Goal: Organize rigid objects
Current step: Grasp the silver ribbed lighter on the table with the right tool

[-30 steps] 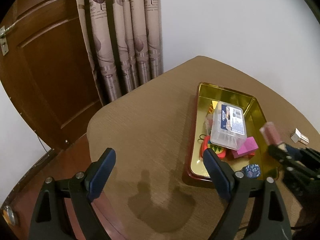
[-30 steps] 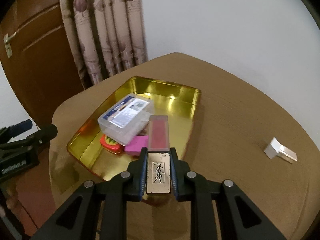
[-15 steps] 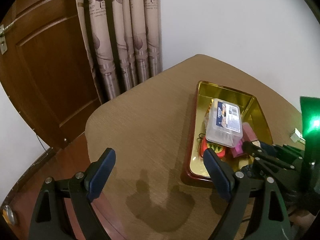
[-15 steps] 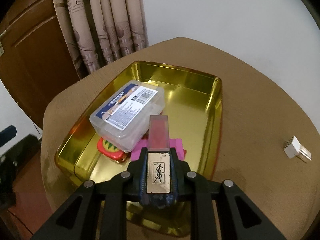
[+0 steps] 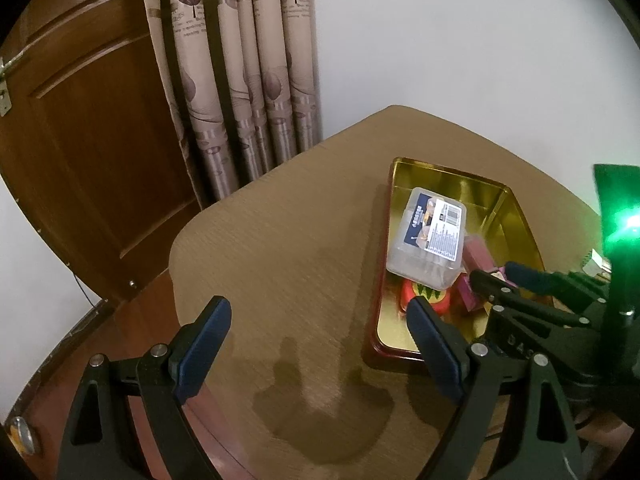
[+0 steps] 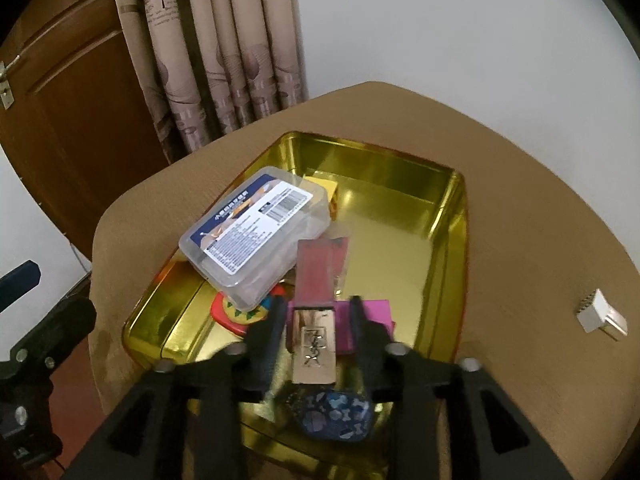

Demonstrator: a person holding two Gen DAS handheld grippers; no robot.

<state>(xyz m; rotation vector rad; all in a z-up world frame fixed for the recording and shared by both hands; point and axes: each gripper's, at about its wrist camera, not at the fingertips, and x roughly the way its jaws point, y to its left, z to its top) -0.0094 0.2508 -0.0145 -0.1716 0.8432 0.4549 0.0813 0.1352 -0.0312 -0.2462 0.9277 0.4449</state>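
On the desk (image 6: 520, 240) sits a tray (image 6: 448, 248) holding a plastic box (image 6: 256, 236) left of a lipstick tube (image 6: 316, 280), with a small block (image 6: 602, 314) apart to its right.

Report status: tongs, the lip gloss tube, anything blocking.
Left tongs open, nothing between them. Right tongs opening, lip gloss tube between them, over gold tray. Clear plastic box close beside tube.

The clear plastic lidded box (image 6: 256, 236) hides most of the round red-and-yellow toy (image 6: 236, 312) and a yellow block (image 6: 326, 186) behind it. The right tool (image 6: 316, 312) is motion-blurred; its fingers cover the dark blue patterned pouch (image 6: 336, 416).
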